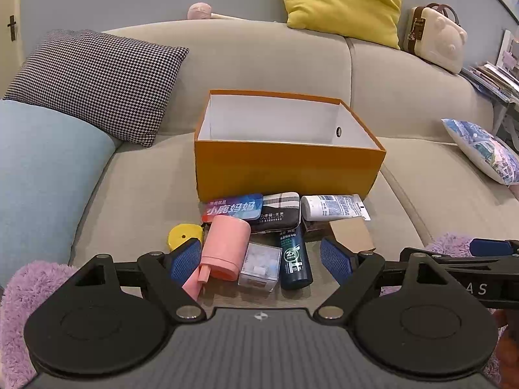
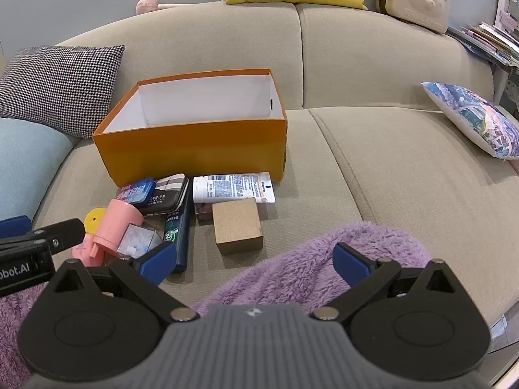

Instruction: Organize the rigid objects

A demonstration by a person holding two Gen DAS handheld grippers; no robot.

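An orange box (image 1: 285, 165) (image 2: 194, 149) with a white inside stands open on the sofa seat. In front of it lies a heap: a pink container (image 1: 225, 248) (image 2: 113, 227), a clear cube (image 1: 261, 265) (image 2: 136, 240), a dark green bottle (image 1: 295, 259) (image 2: 178, 227), a white tube (image 1: 334, 207) (image 2: 232, 188), a blue tin (image 1: 233, 207) (image 2: 134, 191), a plaid case (image 1: 279, 210) (image 2: 168, 194), a yellow disc (image 1: 181, 236) (image 2: 92, 218) and a cardboard block (image 2: 238, 225) (image 1: 352, 235). My left gripper (image 1: 261, 261) is open just above the pink container and cube. My right gripper (image 2: 256, 261) is open over a purple fleece (image 2: 308, 265).
A houndstooth cushion (image 1: 97, 81) and a light blue one (image 1: 42, 175) lie at the left. A printed pillow (image 2: 476, 120) rests at the right. A yellow cushion (image 1: 343, 0) and a cream bear case (image 1: 434, 39) sit on the sofa back. Books (image 1: 493, 77) are stacked at the far right.
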